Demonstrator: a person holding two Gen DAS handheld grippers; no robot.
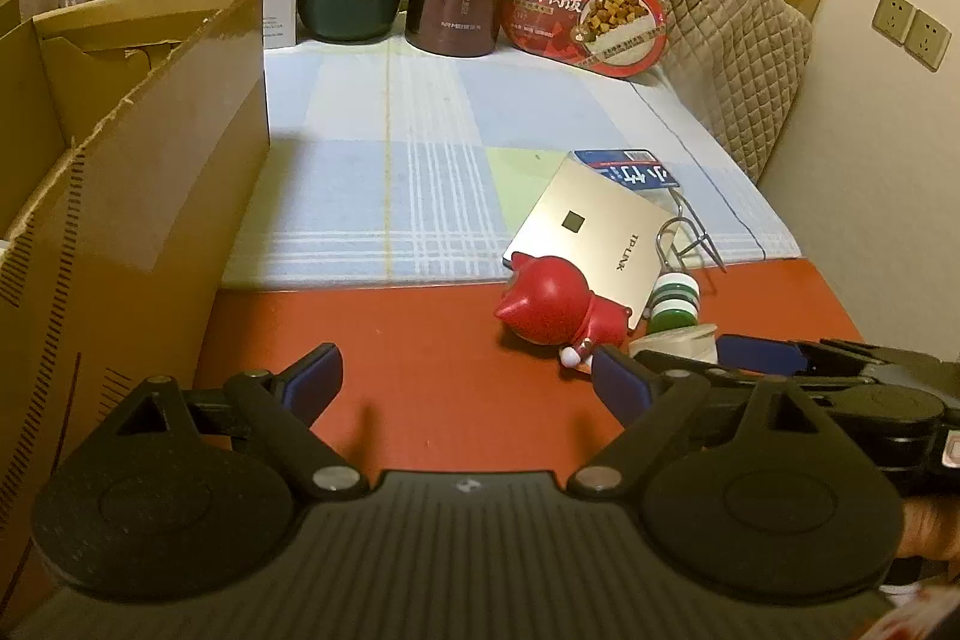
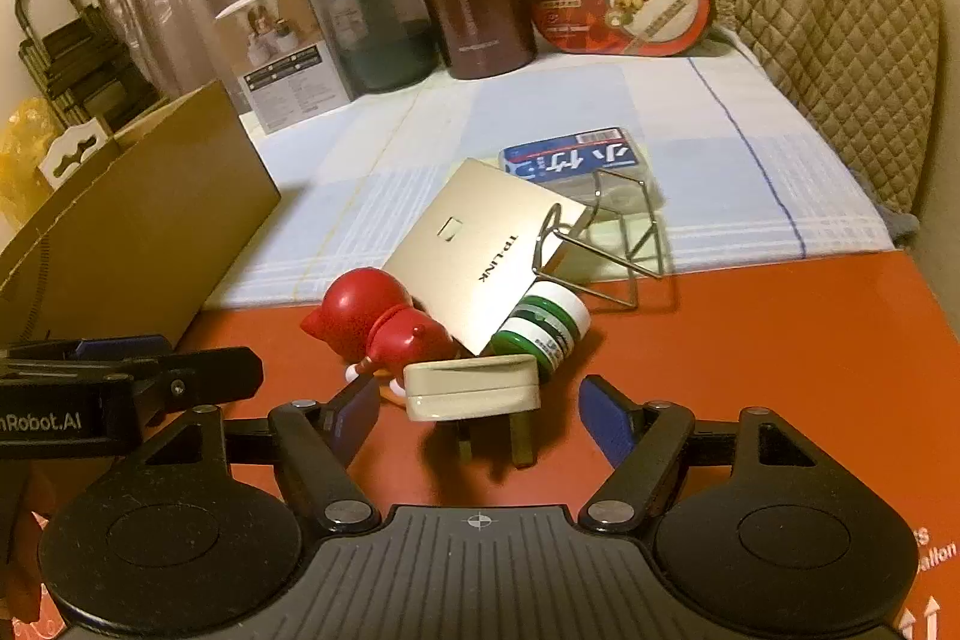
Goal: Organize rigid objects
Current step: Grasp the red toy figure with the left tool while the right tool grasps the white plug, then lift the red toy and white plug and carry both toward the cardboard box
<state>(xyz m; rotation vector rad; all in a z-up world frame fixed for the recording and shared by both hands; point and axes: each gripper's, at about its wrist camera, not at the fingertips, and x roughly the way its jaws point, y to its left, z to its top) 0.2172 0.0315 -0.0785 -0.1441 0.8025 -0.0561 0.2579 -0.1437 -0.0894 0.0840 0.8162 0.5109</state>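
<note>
Right wrist view: cream plug [image 2: 471, 391] with two prongs lies between spread right fingers [image 2: 606, 421]; left fingers [image 1: 312, 379] gape empty.

Left gripper [image 1: 465, 379]: jaws spread wide, nothing between the fingers, angled downward. Right gripper [image 2: 477, 409]: jaws parted, pads pressing on nothing, pointed downward just beside the left.

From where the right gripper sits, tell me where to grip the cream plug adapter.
Grip the cream plug adapter across its two short ends, coming straight in from the near side. It lies between the open right gripper's fingers, prongs toward the camera, with the red cat figurine and green bottle crowding behind.
</note>
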